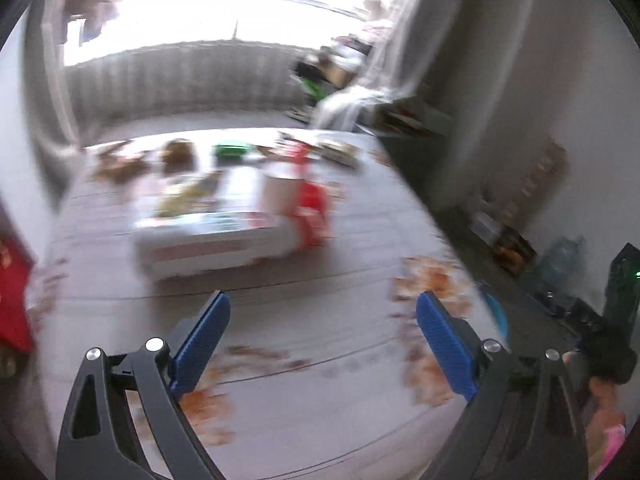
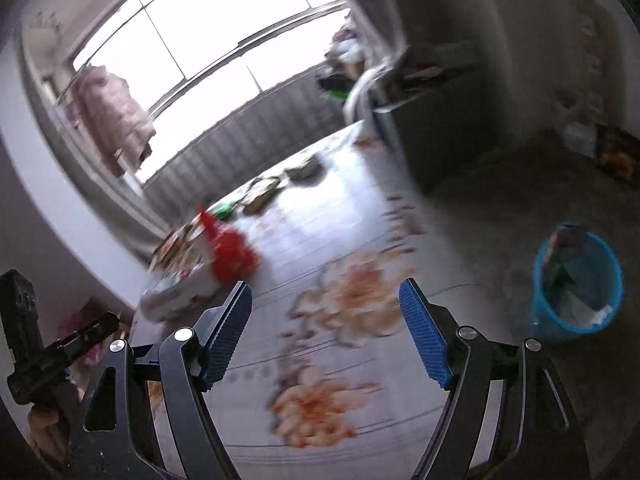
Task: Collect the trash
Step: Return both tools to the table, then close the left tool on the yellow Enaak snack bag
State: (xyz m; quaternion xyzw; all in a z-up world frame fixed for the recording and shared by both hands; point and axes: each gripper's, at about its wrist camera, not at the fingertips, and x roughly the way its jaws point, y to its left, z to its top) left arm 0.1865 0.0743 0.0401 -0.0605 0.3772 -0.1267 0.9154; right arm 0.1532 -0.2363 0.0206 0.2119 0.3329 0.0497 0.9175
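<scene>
Trash (image 1: pixel 208 220), blurred boxes and a red wrapper, is spread on the floral-clothed surface (image 1: pixel 280 320). Both grippers, left (image 1: pixel 322 328) and right (image 2: pixel 326 320), are held wide apart and empty. An approach to one item is judged next, then transfer to the blue bin (image 2: pixel 576 284).

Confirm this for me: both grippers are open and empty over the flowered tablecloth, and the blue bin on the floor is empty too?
Not quite. The blue bin already holds trash, as the right wrist view shows. The rest stands: left gripper and right gripper are open and empty over the flowered tablecloth.

light: blown-out window (image 2: pixel 224 36) backlight | blur: heavy motion smear | edges: fisheye bend, dark corners
</scene>
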